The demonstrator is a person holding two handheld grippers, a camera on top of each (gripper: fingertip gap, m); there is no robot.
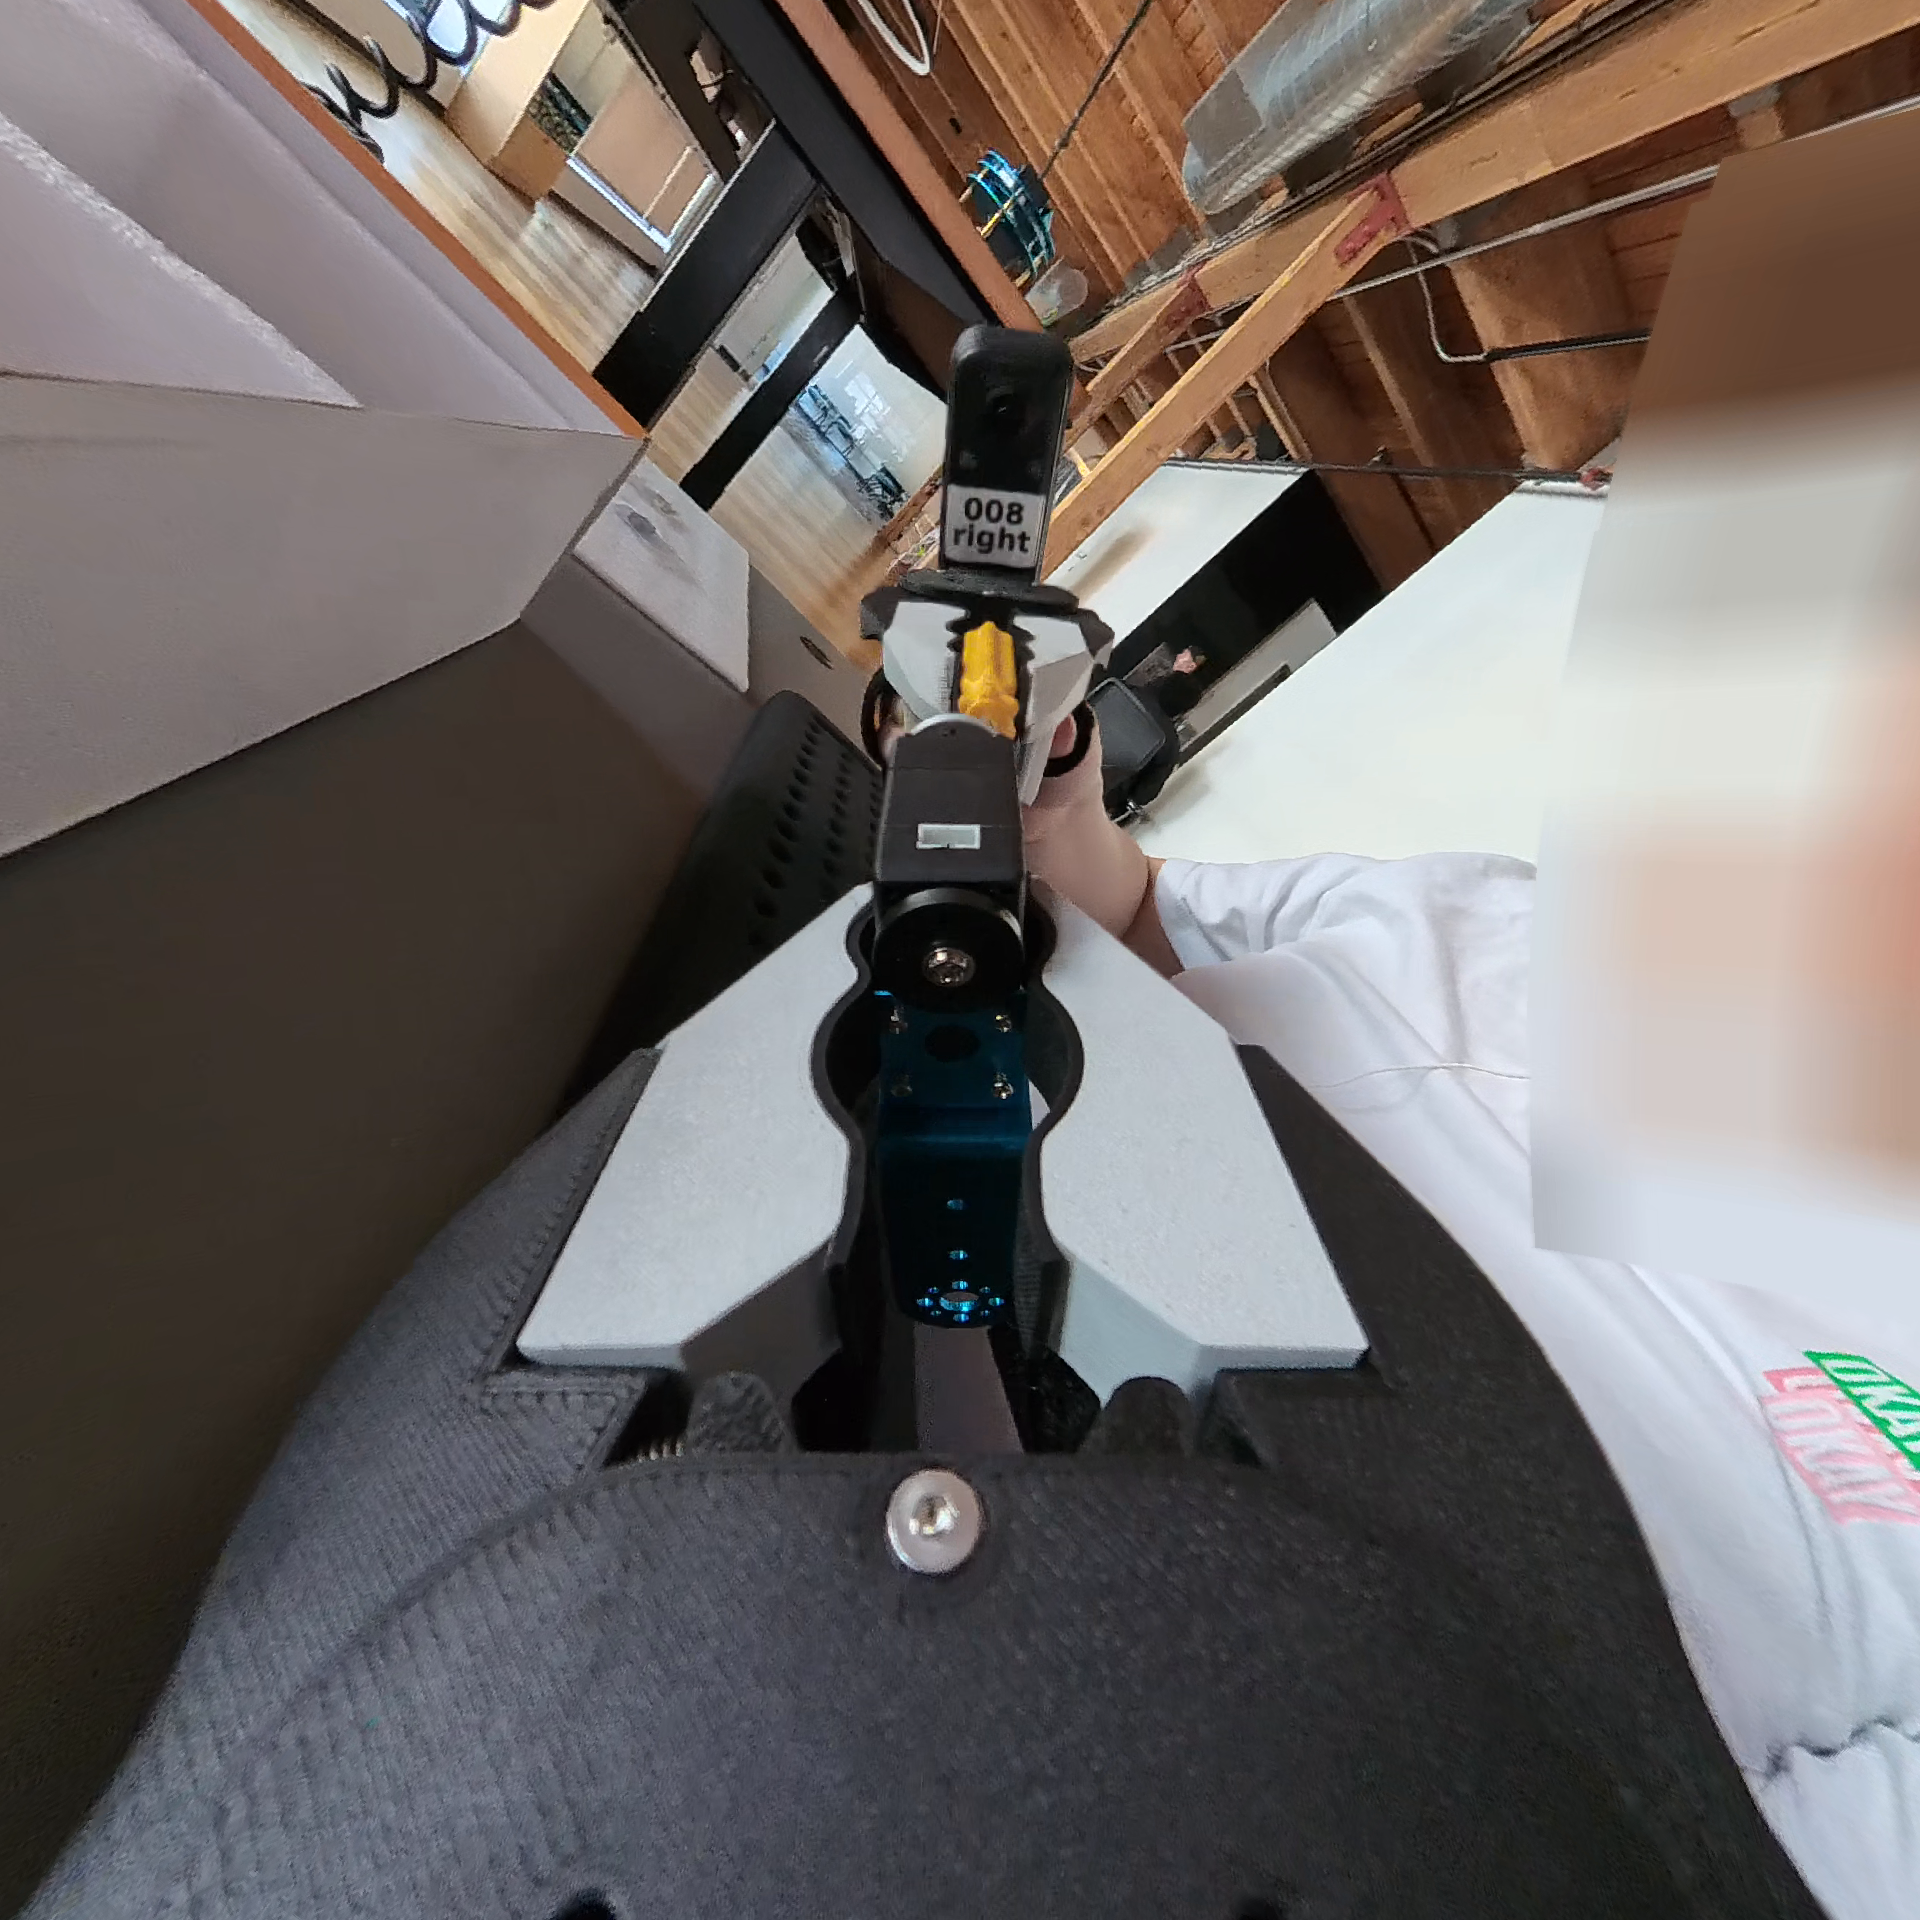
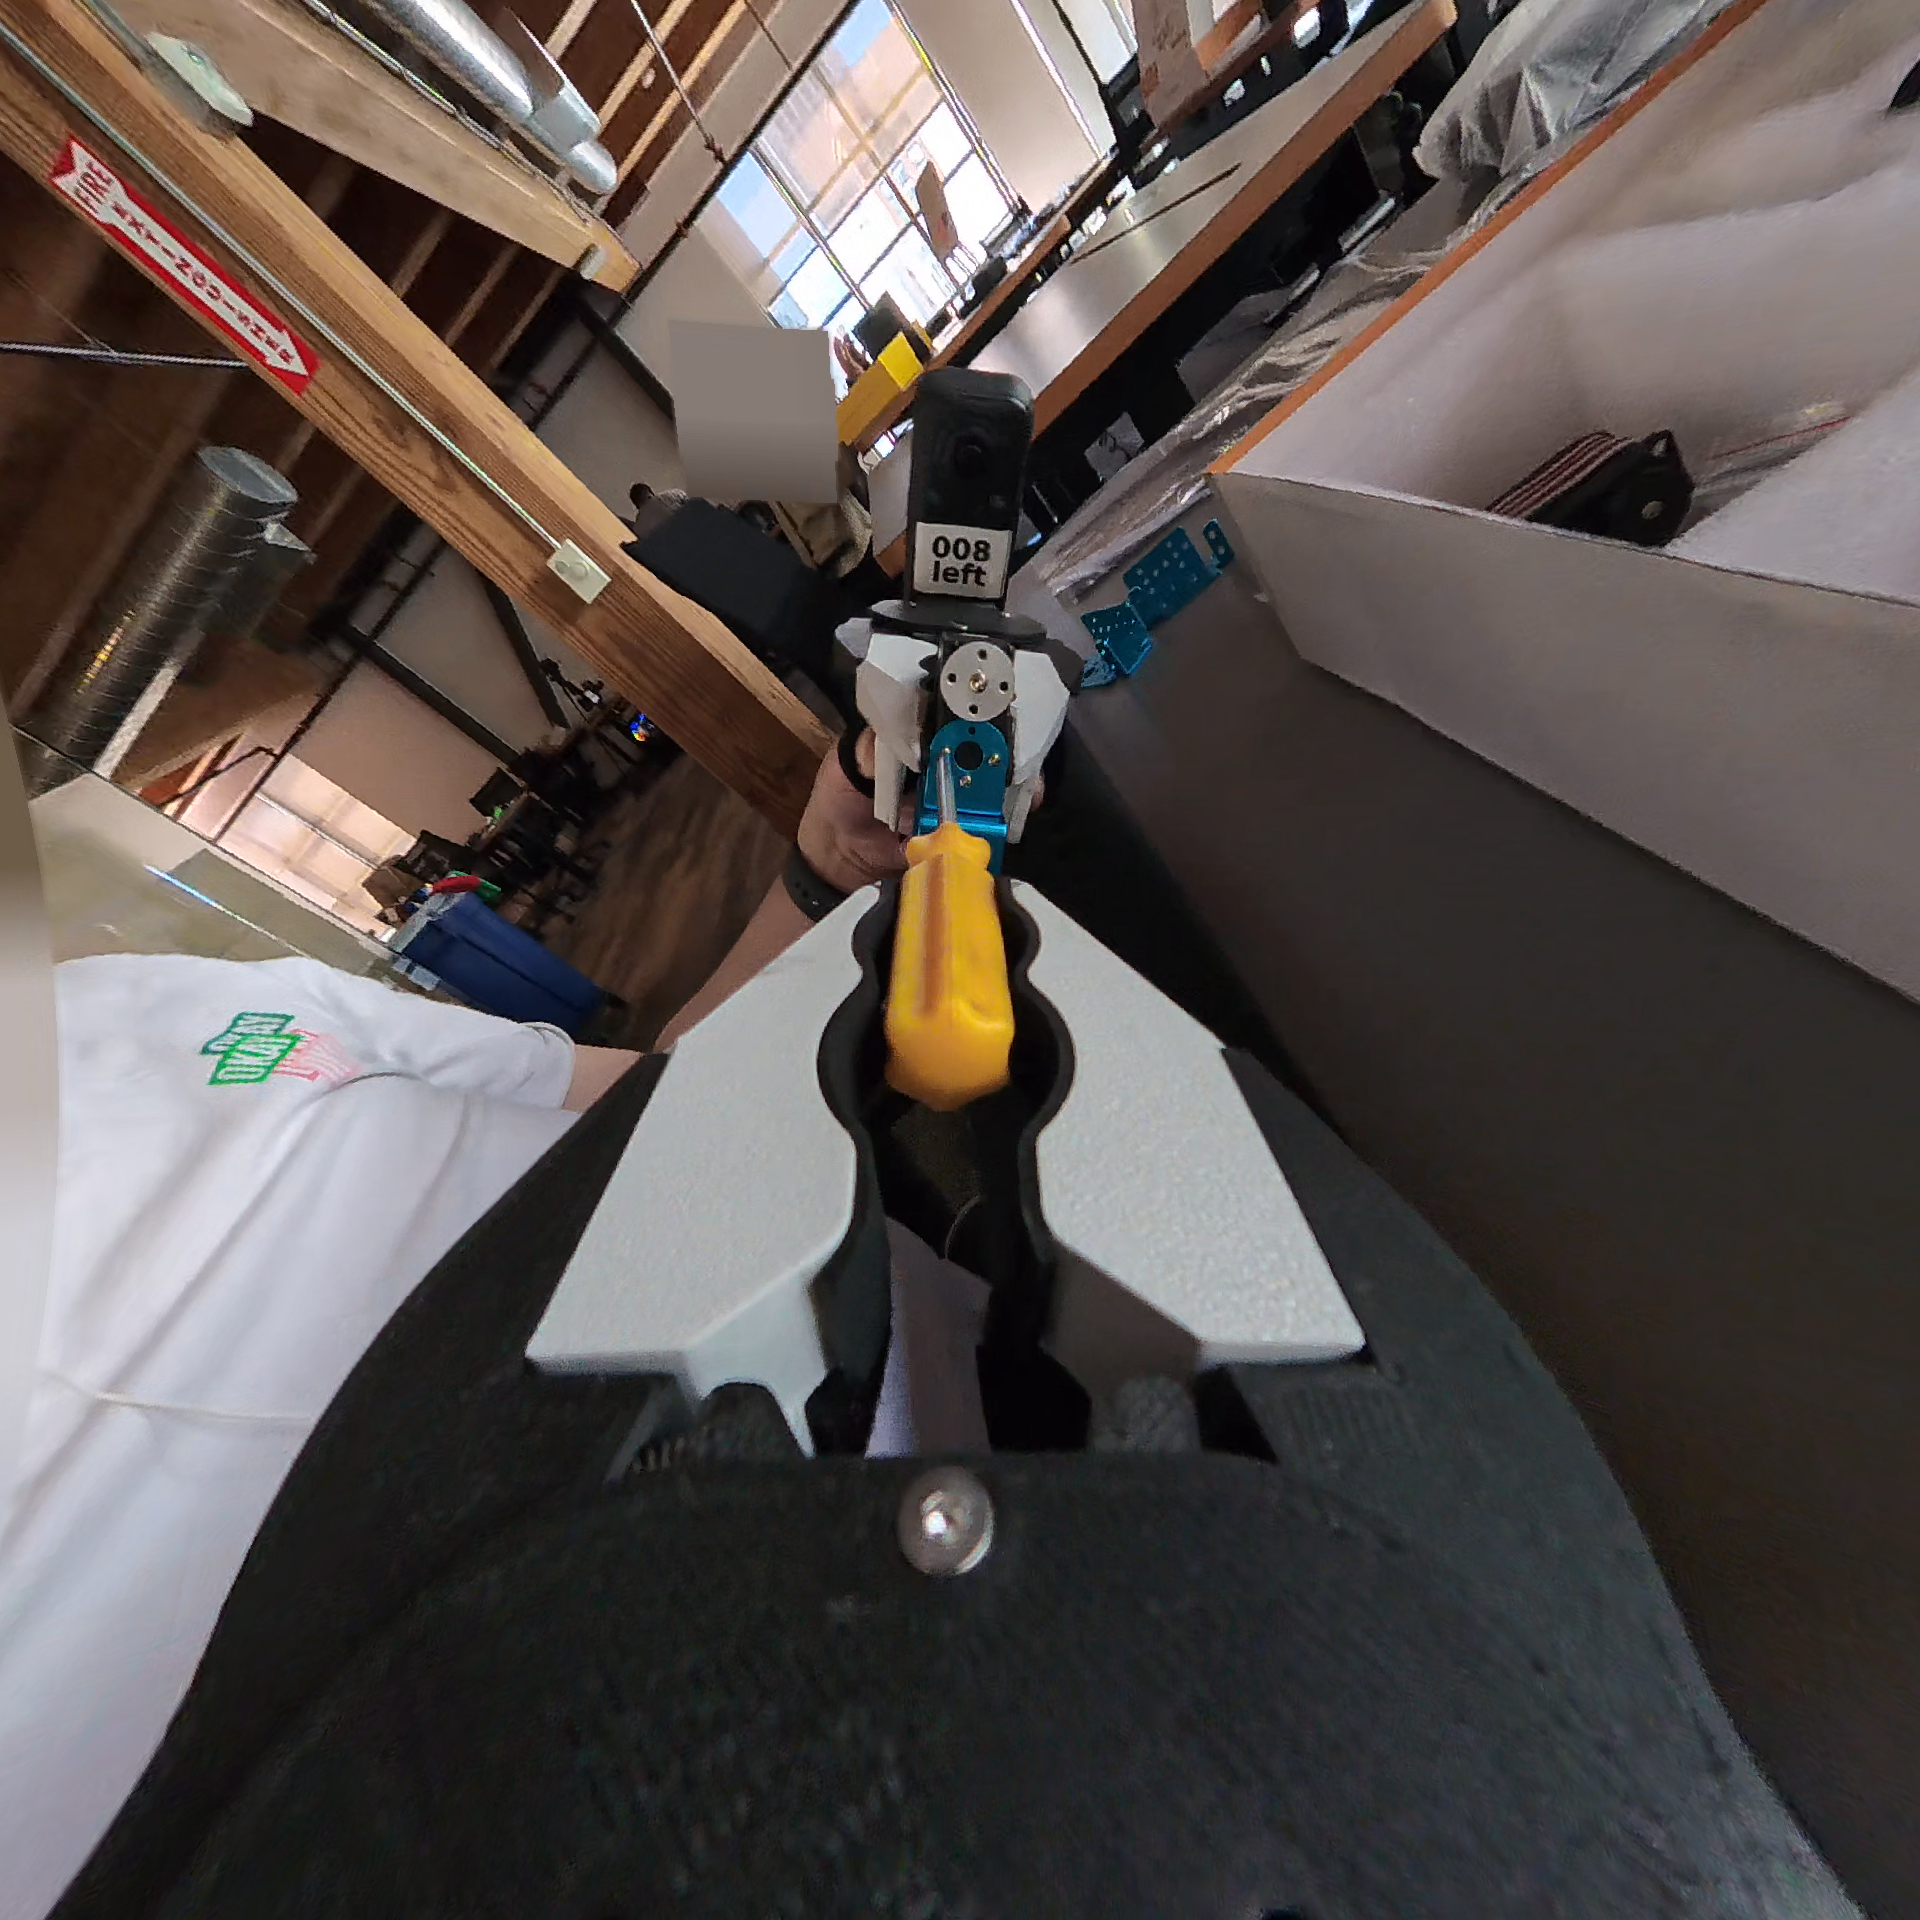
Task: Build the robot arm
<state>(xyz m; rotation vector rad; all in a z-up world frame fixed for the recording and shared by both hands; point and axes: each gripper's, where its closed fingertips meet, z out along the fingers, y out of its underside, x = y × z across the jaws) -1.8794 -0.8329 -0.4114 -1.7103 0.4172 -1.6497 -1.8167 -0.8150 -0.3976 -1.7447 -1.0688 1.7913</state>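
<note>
My left gripper [image 1: 951,966] is shut on a blue metal bracket [image 1: 951,1153] that carries a black servo motor [image 1: 948,821] at its far end. My right gripper [image 2: 945,914] is shut on the yellow handle of a screwdriver [image 2: 948,997]. The two grippers face each other in the air. In the right wrist view the screwdriver's shaft reaches the blue bracket [image 2: 961,748], just below a silver round disc [image 2: 977,681], held in the left gripper [image 2: 966,727]. The left wrist view shows the right gripper [image 1: 985,712] beyond the servo, with the yellow screwdriver handle [image 1: 985,665] between its fingers.
A person in a white shirt [image 1: 1455,1143] holds both grippers. Grey boxes [image 2: 1558,665] stand close by, one with a black part [image 2: 1600,488] in it. Loose blue perforated brackets [image 2: 1153,592] lie on the table behind. A blue bin [image 2: 488,956] stands on the floor. About 8 cm separates my left fingertips from my right.
</note>
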